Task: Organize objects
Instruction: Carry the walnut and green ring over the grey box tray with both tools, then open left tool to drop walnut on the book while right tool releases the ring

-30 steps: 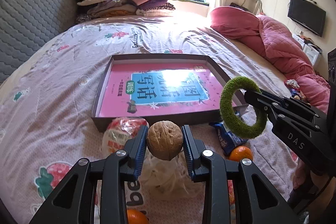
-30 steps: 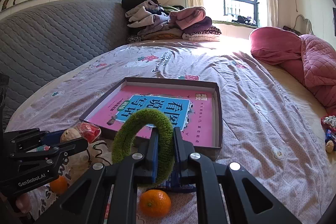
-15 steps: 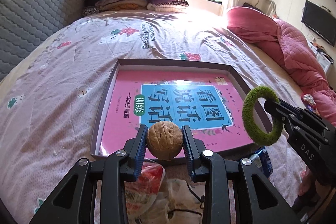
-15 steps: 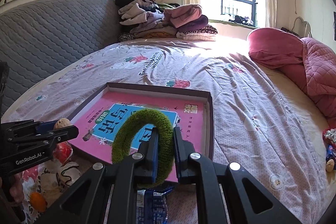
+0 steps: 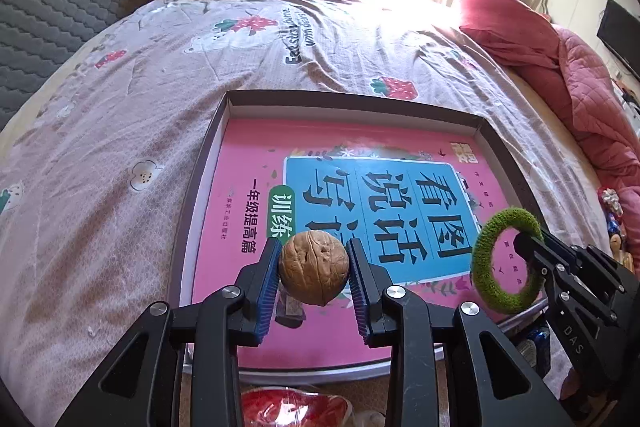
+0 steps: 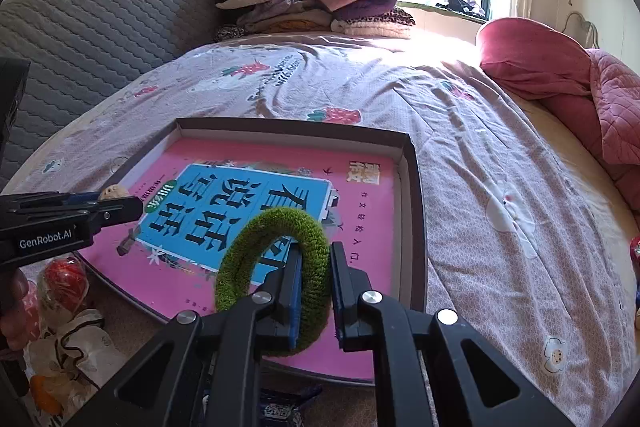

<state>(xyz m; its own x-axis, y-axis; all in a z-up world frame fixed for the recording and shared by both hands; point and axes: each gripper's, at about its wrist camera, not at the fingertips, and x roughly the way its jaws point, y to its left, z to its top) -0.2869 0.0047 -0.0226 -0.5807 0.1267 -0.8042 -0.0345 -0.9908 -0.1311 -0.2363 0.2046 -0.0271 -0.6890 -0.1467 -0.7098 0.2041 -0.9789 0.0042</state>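
While nothing but a glossy pink workbook [image 5: 332, 211] lies in the shallow cardboard tray [image 5: 200, 187] on the bed [image 5: 120, 107], sorting looks barely begun. The left claw [image 5: 313, 269] is clamped on a wrinkled round walnut [image 5: 313, 267] over the tray's near edge — the right claw [image 6: 312, 287] pinches a fuzzy green ring [image 6: 276, 279] above its near right part. Wrapped snacks [image 6: 64, 283] and an orange [image 6: 44, 393] wait outside.

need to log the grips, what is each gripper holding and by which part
The left gripper clamps a walnut by its two opposite sides. The right gripper pinches a green fuzzy ring across one side of its band.
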